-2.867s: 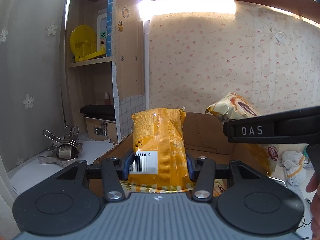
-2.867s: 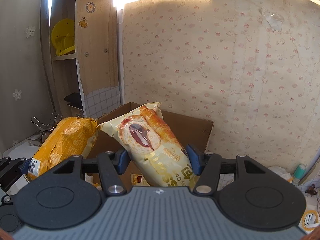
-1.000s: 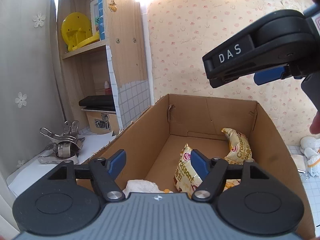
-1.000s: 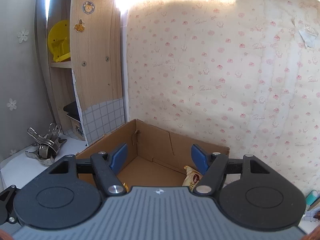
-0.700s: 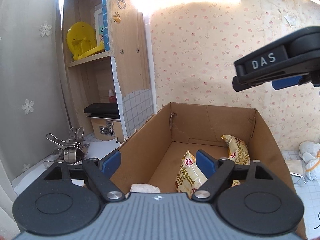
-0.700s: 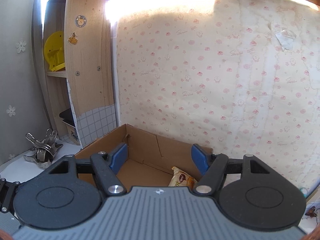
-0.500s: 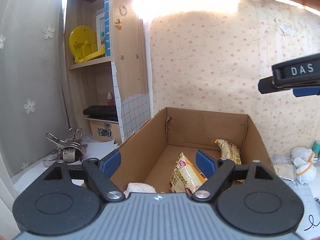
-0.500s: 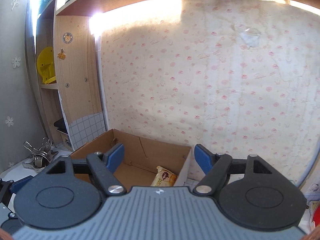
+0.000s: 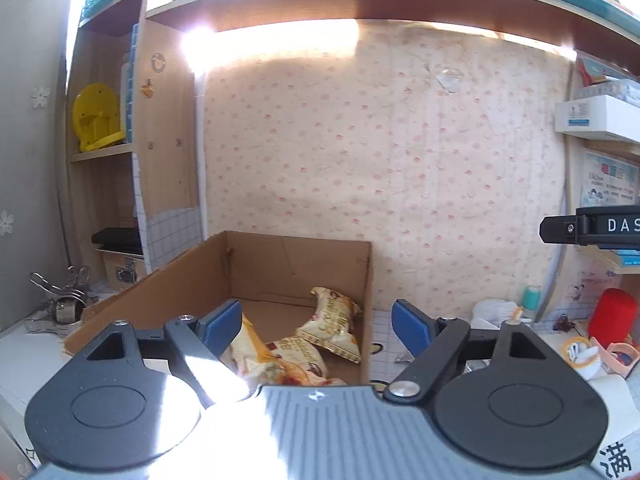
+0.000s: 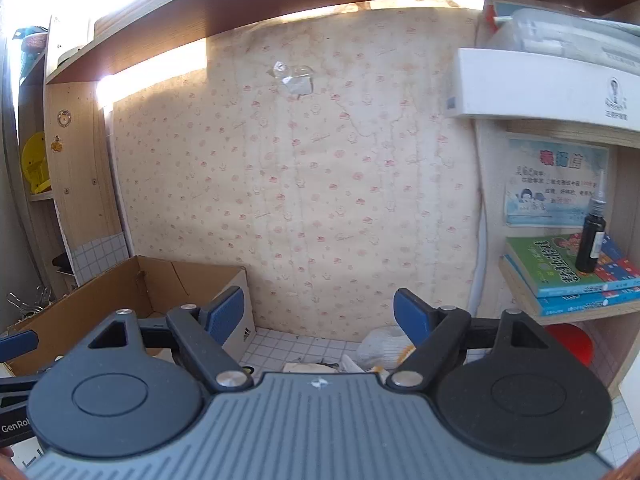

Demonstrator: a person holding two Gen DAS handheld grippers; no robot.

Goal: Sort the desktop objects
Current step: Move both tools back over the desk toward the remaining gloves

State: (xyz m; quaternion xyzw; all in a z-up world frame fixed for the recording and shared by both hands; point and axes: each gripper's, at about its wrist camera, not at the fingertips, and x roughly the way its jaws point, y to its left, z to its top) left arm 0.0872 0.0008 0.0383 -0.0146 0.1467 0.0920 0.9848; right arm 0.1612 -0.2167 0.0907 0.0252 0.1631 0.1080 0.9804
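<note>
A brown cardboard box (image 9: pixel 296 256) stands on the desk, and several yellow snack packets (image 9: pixel 332 324) lie inside it. My left gripper (image 9: pixel 316 322) hangs open above the box's near right corner, nothing between its blue pads. The right gripper (image 10: pixel 318 314) is open and empty too, facing the wall to the right of the box (image 10: pixel 120 292). Its arm (image 9: pixel 592 230) shows at the right edge of the left wrist view. A white crumpled bag (image 10: pixel 384 342) lies on the tiled desk beyond its right finger.
Metal clips (image 9: pixel 60 306) lie left of the box by a wooden shelf unit (image 9: pixel 160 140). On the right are a red cylinder (image 9: pixel 612 316), a small teal bottle (image 9: pixel 531 298), pink clutter (image 9: pixel 616 354), and a shelf with books (image 10: pixel 572 276) and a dark bottle (image 10: pixel 592 240).
Both grippers let go of their snack packets, which now lie in the box. Both have since pulled back and swung to the right, the right one away from the box.
</note>
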